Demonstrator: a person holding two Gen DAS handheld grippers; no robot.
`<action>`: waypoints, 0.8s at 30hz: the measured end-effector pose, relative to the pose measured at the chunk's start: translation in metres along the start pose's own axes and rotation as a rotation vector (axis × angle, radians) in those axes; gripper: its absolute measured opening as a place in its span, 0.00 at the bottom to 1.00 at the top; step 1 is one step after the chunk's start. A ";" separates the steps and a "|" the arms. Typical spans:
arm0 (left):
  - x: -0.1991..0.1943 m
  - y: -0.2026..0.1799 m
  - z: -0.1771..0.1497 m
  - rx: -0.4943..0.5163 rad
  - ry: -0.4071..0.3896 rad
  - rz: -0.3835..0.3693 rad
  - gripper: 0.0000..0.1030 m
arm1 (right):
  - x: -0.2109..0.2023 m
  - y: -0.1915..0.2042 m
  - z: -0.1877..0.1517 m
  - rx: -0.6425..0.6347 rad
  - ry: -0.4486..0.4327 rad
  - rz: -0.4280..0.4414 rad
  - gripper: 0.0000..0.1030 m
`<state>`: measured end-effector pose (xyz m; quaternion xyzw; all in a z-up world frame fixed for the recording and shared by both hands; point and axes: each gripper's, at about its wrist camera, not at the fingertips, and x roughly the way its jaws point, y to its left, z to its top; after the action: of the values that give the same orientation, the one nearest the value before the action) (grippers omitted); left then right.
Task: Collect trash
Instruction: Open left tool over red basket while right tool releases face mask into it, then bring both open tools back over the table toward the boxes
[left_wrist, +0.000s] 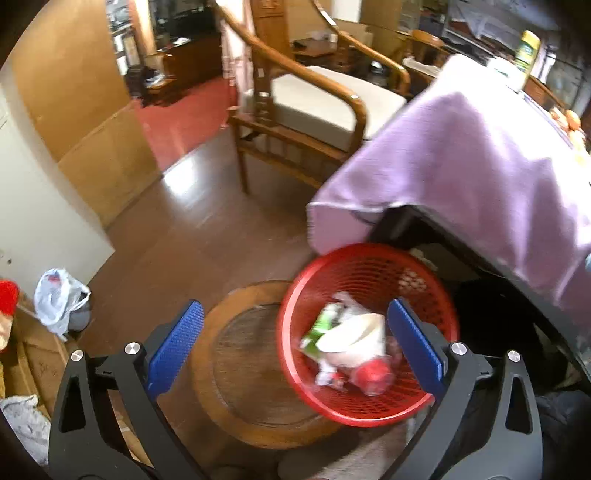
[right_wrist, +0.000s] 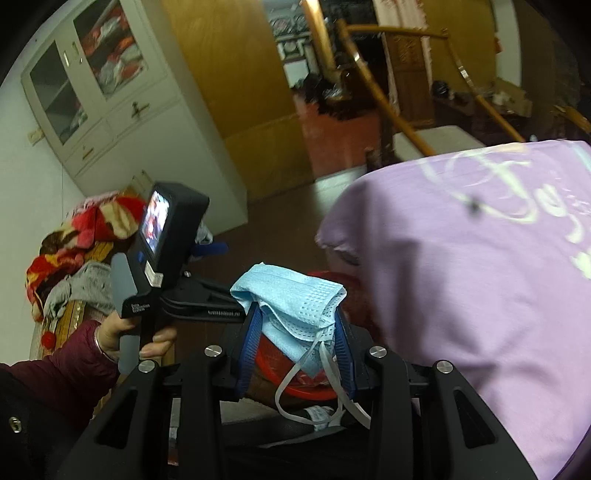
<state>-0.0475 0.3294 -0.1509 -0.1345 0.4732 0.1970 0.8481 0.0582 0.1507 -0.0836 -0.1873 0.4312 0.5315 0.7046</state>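
Legible text: very little. Purple cloth (right_wrist: 480, 266), right wrist view: large pale cursive lettering across its top, too smeared and cut off to spell out. Left gripper (right_wrist: 184, 291), as seen from the right wrist: small white print on its black arm and on the handle under the camera, both unreadable. Green-and-yellow container (left_wrist: 527, 46), left wrist view: printed label, blurred, no words made out
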 end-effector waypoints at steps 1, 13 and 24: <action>0.002 0.006 -0.001 -0.006 0.000 0.007 0.93 | 0.008 0.003 0.002 -0.005 0.015 0.001 0.37; 0.021 0.022 -0.015 -0.012 0.009 0.057 0.93 | 0.088 0.010 0.005 -0.029 0.174 -0.068 0.61; -0.006 0.000 -0.004 0.036 -0.071 0.071 0.93 | 0.032 -0.002 0.009 0.005 0.037 -0.104 0.61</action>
<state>-0.0530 0.3262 -0.1481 -0.0951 0.4508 0.2229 0.8591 0.0658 0.1749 -0.1050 -0.2177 0.4352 0.4897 0.7235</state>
